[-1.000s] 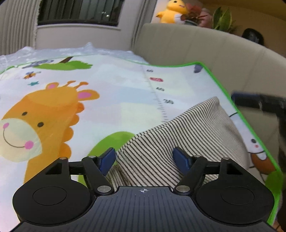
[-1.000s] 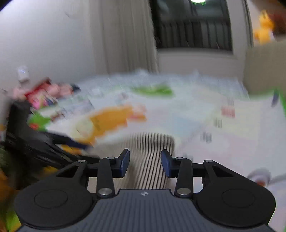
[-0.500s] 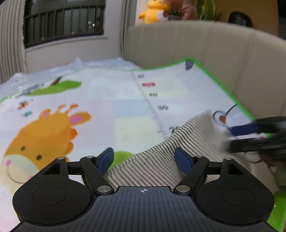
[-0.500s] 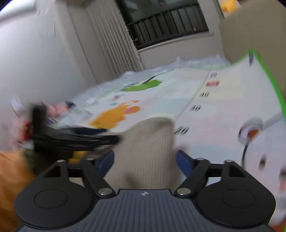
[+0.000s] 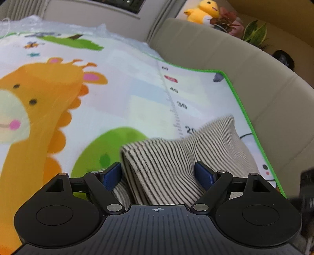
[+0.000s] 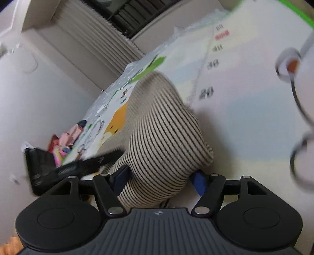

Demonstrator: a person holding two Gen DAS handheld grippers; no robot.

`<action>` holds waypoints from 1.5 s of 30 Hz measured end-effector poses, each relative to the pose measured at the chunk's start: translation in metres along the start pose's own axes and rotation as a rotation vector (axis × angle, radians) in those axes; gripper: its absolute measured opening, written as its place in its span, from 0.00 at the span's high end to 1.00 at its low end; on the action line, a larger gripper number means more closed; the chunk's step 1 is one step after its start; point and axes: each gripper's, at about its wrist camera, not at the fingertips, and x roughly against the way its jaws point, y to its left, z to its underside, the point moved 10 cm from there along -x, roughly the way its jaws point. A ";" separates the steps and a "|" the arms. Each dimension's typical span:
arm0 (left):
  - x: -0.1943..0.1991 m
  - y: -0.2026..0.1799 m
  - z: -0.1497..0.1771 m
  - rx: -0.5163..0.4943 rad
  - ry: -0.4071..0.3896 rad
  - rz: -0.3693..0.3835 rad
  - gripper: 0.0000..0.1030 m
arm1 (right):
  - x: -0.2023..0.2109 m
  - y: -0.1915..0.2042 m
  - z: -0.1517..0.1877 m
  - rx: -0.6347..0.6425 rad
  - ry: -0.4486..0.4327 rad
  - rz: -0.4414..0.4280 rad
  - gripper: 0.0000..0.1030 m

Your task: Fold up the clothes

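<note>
A beige garment with thin dark stripes lies folded over on the play mat near its right edge. My left gripper is open, its blue pads on either side of the folded cloth. In the right wrist view the same garment bulges up between the pads of my right gripper, which is open around it. The left gripper shows there as a dark blurred shape at the garment's left.
The mat carries a giraffe print and a height ruler, with a green border. A beige sofa back rises along the mat's right side, with a yellow plush toy and plants on top. Colourful clutter lies by the wall.
The garment has been drawn together into a thicker fold between both grippers. The right gripper has tilted and moved close over the cloth; the left view has dropped lower.
</note>
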 end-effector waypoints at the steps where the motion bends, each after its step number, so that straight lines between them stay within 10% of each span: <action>1: 0.002 0.001 0.003 0.015 0.007 0.002 0.18 | -0.003 0.000 -0.007 0.024 -0.009 0.015 0.35; 15: 0.013 -0.064 0.046 -0.004 0.063 0.133 0.22 | -0.020 0.005 -0.057 0.384 -0.076 0.178 0.30; 21: 0.051 -0.073 0.038 -0.071 -0.001 0.150 0.18 | 0.005 0.003 -0.046 0.296 -0.090 0.137 0.29; 26: 0.111 -0.032 -0.007 0.019 -0.237 0.099 0.14 | 0.011 0.005 -0.007 0.158 -0.054 0.049 0.27; 31: 0.072 -0.005 -0.017 0.079 -0.164 0.077 0.13 | -0.017 0.016 0.037 0.049 0.057 -0.040 0.21; 36: 0.019 0.012 0.010 0.166 -0.049 0.076 0.13 | -0.010 0.015 0.026 0.137 0.086 -0.027 0.51; 45: 0.007 -0.050 0.051 0.046 -0.017 0.182 0.30 | 0.034 0.003 -0.038 0.474 -0.033 0.298 0.42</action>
